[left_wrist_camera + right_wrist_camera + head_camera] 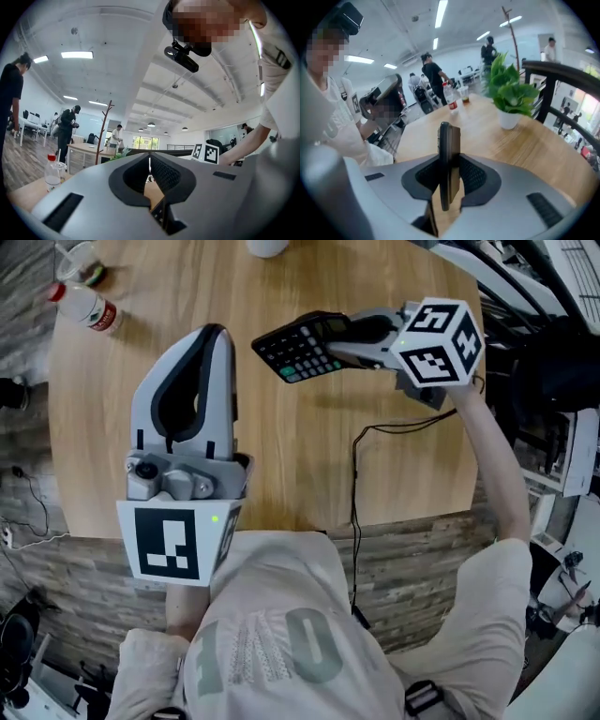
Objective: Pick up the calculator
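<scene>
Calculator (298, 350) clamped edge-on between right gripper (349, 337) jaws, held clear above far half of bench (281, 474). Left gripper (214, 338) jaws closed together, nothing gripped, held over bench's near left.

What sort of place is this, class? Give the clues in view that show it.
Probably an open-plan office or shared workspace: long ceiling lights, desks with people standing about, and a potted plant on a wooden table.
</scene>
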A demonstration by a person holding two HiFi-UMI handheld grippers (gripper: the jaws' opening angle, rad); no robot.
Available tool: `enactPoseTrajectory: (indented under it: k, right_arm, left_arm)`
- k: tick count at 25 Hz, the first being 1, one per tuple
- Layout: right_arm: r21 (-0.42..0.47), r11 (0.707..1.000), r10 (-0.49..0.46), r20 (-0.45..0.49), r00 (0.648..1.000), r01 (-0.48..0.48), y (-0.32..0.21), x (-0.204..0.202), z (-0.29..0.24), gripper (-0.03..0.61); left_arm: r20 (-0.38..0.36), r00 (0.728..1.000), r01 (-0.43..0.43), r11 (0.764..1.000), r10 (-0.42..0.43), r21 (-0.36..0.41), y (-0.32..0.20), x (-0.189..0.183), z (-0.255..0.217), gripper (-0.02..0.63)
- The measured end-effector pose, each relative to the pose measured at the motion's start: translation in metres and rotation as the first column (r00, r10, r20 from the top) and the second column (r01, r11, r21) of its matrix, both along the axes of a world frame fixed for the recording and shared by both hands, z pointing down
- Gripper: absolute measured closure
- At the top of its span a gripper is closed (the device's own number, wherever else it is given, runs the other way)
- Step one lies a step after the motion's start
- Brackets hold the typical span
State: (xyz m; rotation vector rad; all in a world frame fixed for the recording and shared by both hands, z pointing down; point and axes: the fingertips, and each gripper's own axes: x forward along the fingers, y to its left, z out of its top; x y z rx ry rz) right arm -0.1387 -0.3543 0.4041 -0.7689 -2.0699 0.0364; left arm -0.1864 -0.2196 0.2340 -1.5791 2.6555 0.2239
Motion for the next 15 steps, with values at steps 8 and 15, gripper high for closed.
enactPoseTrajectory:
  k: [8,15]
  right_arm:
    - [-0.176,0.910,0.413,0.359,0.837,-0.374,-0.019,0.014,-0.081,0.472]
    - [-0.313,0.757,0.618,0.627,0.474,-0.574,-0.003,0.073,-0.150,0.472]
  left_arm:
    - [0.144,0.989,0.022,0.999,-0.018,-0.028,0.007,0.034,-0.039,0.603]
    - [0.236,0.972,-0.007,1.000,0.009,-0.011,0.008,0.066,-0.052,0.601]
